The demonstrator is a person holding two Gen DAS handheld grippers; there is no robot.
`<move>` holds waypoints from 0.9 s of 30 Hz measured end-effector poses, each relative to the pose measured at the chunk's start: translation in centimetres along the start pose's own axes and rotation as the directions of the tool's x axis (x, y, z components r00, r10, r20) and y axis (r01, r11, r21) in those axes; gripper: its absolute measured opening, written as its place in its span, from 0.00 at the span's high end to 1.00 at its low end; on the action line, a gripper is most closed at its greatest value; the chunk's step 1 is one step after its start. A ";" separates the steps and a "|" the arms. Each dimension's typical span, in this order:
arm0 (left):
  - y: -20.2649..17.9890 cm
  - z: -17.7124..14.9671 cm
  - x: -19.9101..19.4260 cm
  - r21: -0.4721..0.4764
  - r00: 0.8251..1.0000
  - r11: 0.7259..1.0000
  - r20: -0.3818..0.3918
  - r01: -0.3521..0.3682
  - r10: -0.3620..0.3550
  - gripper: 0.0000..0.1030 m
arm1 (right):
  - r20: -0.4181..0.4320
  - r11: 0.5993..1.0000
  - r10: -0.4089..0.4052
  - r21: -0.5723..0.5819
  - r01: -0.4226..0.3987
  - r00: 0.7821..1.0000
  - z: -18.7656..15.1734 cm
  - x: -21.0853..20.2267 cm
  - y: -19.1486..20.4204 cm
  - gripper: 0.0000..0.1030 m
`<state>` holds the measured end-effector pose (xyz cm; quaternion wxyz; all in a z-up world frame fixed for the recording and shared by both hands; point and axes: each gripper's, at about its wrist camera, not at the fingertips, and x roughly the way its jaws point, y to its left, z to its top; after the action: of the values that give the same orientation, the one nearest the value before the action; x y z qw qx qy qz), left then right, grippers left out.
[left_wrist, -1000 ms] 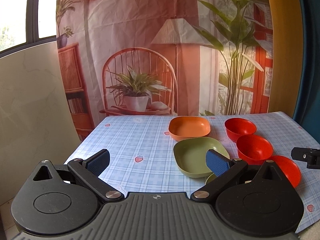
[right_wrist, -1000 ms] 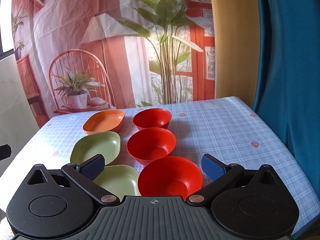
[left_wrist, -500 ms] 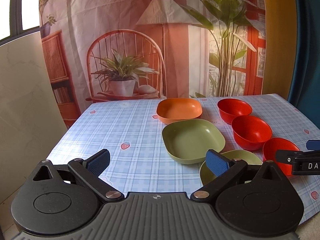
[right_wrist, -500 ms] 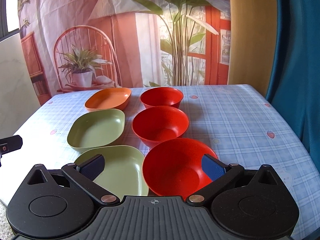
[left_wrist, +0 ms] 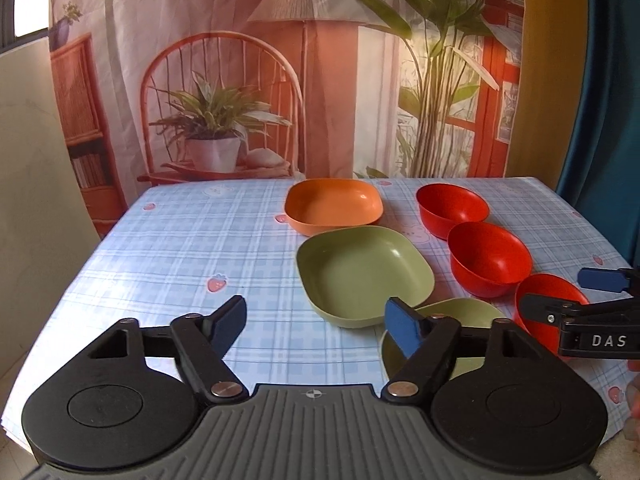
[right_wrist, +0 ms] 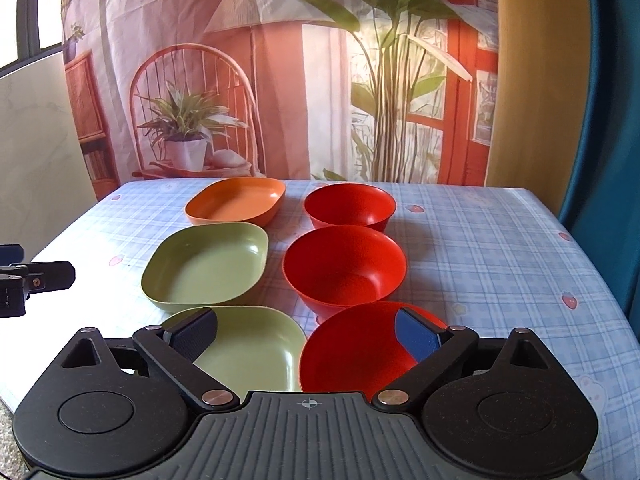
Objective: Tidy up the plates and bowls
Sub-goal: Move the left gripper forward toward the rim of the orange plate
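Three plates stand in a column: orange (right_wrist: 236,206) at the back, green (right_wrist: 206,262) in the middle, green (right_wrist: 256,350) nearest. Three red bowls stand in a column to their right: far (right_wrist: 350,206), middle (right_wrist: 344,270), near (right_wrist: 356,356). My right gripper (right_wrist: 304,334) is open, low over the near plate and near bowl, its right finger over that bowl's rim. My left gripper (left_wrist: 316,326) is open and empty above the cloth, left of the near green plate (left_wrist: 440,316). The right gripper also shows in the left wrist view (left_wrist: 568,292) over the near red bowl (left_wrist: 548,292).
The table (right_wrist: 500,248) has a blue checked cloth with small strawberry prints. A printed backdrop (right_wrist: 280,80) hangs behind it. A blue curtain (right_wrist: 612,100) hangs at the right and a pale panel (right_wrist: 36,128) stands at the left.
Both grippers moved forward and lower toward the dishes. The right gripper now reaches over the near red bowl and near green plate. Both stay open.
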<state>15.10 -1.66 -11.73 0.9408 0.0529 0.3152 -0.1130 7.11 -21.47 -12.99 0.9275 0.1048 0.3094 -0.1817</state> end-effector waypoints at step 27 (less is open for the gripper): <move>4.1 12.8 8.4 0.002 0.999 0.999 0.028 0.038 -0.038 0.52 | 0.031 0.996 0.074 -0.052 -0.072 0.997 11.8 8.3 0.9 0.44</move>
<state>30.06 -1.38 -6.55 0.9428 0.0460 0.3028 -0.1315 19.96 -26.48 -8.71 0.9408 0.0894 0.2947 -0.1415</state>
